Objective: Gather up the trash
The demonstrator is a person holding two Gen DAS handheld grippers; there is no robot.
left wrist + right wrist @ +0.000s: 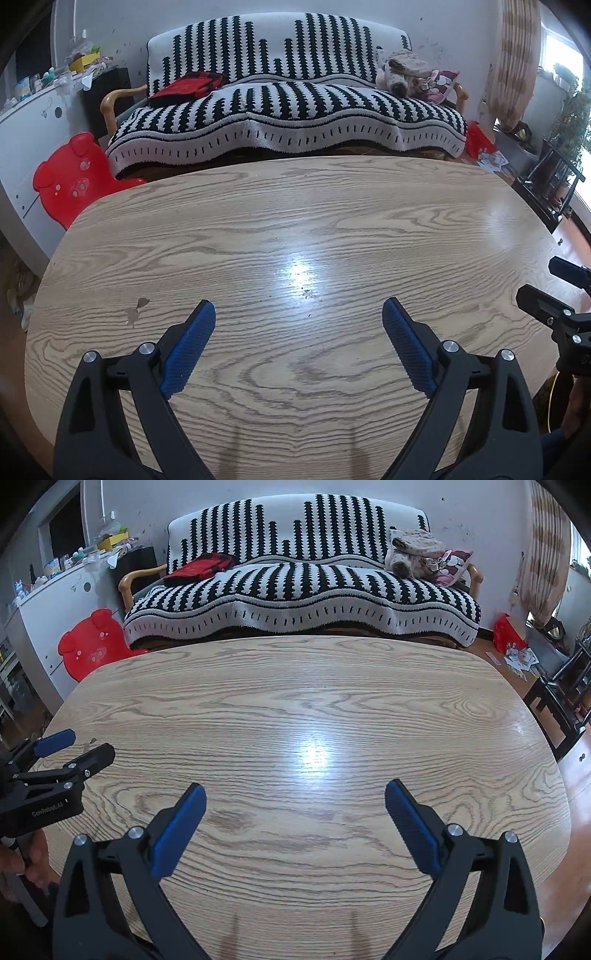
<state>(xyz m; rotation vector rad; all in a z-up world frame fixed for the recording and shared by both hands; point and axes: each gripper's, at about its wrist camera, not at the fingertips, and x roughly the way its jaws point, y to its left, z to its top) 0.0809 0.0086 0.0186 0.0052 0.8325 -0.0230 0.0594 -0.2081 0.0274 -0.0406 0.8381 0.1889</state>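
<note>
- The left gripper (299, 308) hangs over the near part of the wooden table (332, 206), its blue-padded fingers (190, 347) spread wide with nothing between them.
- The right gripper (295, 790) sits in the same pose over the table (258, 701), jaws wide apart and holding nothing.
- Each gripper shows at the edge of the other's view: the right one at the table's right edge in the left wrist view, the left one at the table's left edge in the right wrist view.
- The tabletop carries only a bright glare patch and a small chipped spot (135, 312) near the left side.
- Scraps of paper (517, 659), possibly the trash, lie on the floor past the table's far right corner, beside a red bag (508, 633); they are too small to make out clearly.
- Behind the table stands a sofa (288, 110) under a black-and-white cover, with a red cushion (188, 86) on its left and a soft toy (402, 70) on its right.
- A red bear-shaped chair (70, 177) stands left of the sofa.
</note>
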